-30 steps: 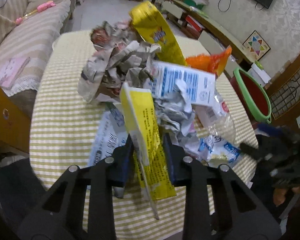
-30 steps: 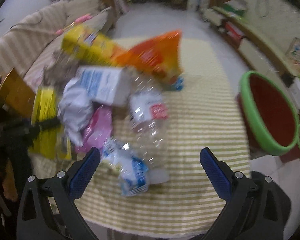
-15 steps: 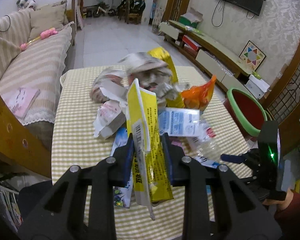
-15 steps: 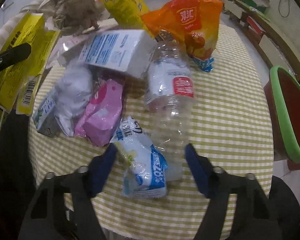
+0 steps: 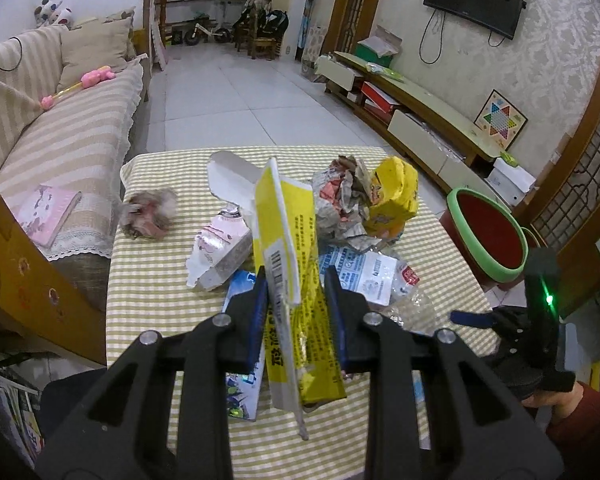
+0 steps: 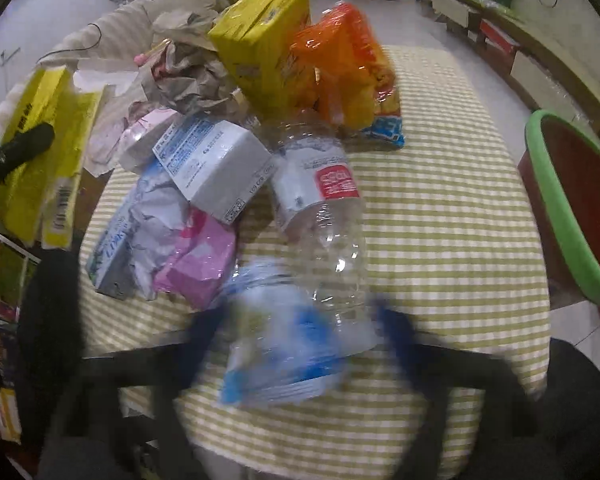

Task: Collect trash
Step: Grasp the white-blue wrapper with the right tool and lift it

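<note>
My left gripper [image 5: 294, 312] is shut on a flattened yellow carton [image 5: 288, 264] and holds it above the checked table [image 5: 152, 280]. The carton also shows at the left of the right wrist view [image 6: 36, 160]. My right gripper [image 6: 296, 328] is blurred; its jaws stand either side of a blue-and-white plastic wrapper [image 6: 280, 352] and the end of a clear plastic bottle [image 6: 324, 208]. I cannot tell whether they grip it. The trash pile holds a white box [image 6: 212, 164], a pink packet [image 6: 200, 260], crumpled paper [image 6: 188, 76], a yellow bag [image 6: 260, 40] and an orange bag [image 6: 344, 64].
A red bin with a green rim [image 5: 488, 236] stands beside the table's right side, also in the right wrist view [image 6: 572, 208]. A striped sofa [image 5: 52, 136] is to the left, a wooden frame [image 5: 16, 264] beside the table. A TV bench [image 5: 428, 108] lines the right wall.
My left gripper has risen and pulled back with the yellow carton. My right gripper has moved in low over the wrapper and bottle end, its jaws narrowing around them.
</note>
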Available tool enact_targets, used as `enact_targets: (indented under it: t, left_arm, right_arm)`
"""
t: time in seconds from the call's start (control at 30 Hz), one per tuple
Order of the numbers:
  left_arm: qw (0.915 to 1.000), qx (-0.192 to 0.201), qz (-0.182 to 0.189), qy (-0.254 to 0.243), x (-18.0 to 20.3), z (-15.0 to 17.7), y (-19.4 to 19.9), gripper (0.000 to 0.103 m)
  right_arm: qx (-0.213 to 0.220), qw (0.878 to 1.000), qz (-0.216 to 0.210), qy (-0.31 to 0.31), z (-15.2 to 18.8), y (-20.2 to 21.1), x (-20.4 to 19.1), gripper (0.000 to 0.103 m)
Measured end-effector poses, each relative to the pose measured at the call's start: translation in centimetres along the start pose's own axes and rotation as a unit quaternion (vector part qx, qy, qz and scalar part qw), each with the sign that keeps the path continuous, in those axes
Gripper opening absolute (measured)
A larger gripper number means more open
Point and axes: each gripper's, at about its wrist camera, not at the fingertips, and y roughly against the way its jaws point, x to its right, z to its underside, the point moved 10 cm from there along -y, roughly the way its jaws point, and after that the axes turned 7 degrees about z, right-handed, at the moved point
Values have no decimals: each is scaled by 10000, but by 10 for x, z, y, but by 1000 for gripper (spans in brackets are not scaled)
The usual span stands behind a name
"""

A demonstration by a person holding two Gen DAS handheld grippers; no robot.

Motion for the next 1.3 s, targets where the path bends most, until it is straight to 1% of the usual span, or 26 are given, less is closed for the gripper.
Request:
enact_targets:
  t: [0.13,0.17,0.27,0.3,0.4,0.43,0.5,0.53,0.57,0.6,0.63,0.67,0.7,0.73,0.77,0.9,1.0,1.03,1.1,1.13,1.17,1.2,1.23,1.27,1.3]
  left_arm:
    - [10000,-3,-9,47,-1,-1,-1,27]
    - [10000,-5,-10,50,0,0,-1,27]
    - [10000,1,-31,47,-1,0,0,27]
    - [10000,3,-31,53,-1,-1,0,27]
    - [10000,27,-16,52,2,-3,0,27]
    - [10000,37,-11,44,2,-3,1,27]
    - [10000,53,-13,21,4,-4,1,27]
    - [10000,53,-9,14,5,-4,1,27]
    - [10000,47,-2,15,5,-4,0,27]
    - [10000,36,10,20,6,-4,-1,27]
    - [10000,22,29,20,7,-3,-3,27]
    - [10000,17,41,15,9,-2,-3,27]
    - [10000,12,54,5,10,-2,-4,27]
    - [10000,1,63,-18,11,-2,-4,27]
    - [10000,-8,61,-37,12,-2,-5,27]
    - [9999,-20,99,-24,15,-4,-6,27]
    - [9999,6,116,-29,18,-9,-6,27]
    - [9999,20,139,-33,20,-12,-7,27]
    - [9998,37,202,-45,26,-16,-10,27]
    - [9996,53,272,-62,32,-21,-13,27]
    - [9995,64,316,-76,35,-23,-15,27]
    - [9992,74,382,-96,40,-27,-17,27]
    - [9987,79,479,-128,49,-32,-22,27]
    - [9983,66,562,-162,57,-36,-28,27]
    - [9978,51,628,-191,64,-39,-33,27]
  right_arm:
    - [-381,9992,-80,128,19,-17,-10,90]
    - [-385,9992,-90,114,20,-19,-10,90]
    - [-330,9990,-304,8,17,-12,-10,90]
    - [-398,9988,-283,76,19,-11,-11,90]
    - [-520,9977,-27,423,27,-10,-13,90]
    - [-506,9976,-11,477,31,-8,-21,90]
    - [-536,9972,-41,514,34,-5,-25,88]
    - [-673,9965,-66,484,39,-7,-25,87]
    - [-821,9956,-68,440,46,-11,-25,82]
    - [-1011,9941,-95,372,52,-17,-25,70]
    - [-1102,9933,-111,342,58,-21,-27,61]
    - [-1207,9922,-108,309,62,-26,-28,41]
    - [-1180,9925,-195,249,61,-27,-31,35]
    - [-1107,9933,-236,243,61,-25,-32,33]
    - [-1028,9939,-299,279,58,-22,-33,26]
    - [-662,9958,-524,341,41,1,-40,25]
    - [-277,9976,-587,231,17,27,-30,25]
    - [-167,9981,-571,174,16,38,-30,25]
    - [94,9988,-481,-19,0,52,-16,25]
    - [272,9988,-367,-176,-12,61,-3,25]
    - [420,9984,-233,-301,-18,62,10,25]
    - [630,9968,-2,-500,-28,70,31,25]
    - [779,9946,178,-668,-35,72,42,25]
    - [872,9926,288,-800,-30,78,57,25]
    - [980,9888,452,-1030,-37,82,80,25]
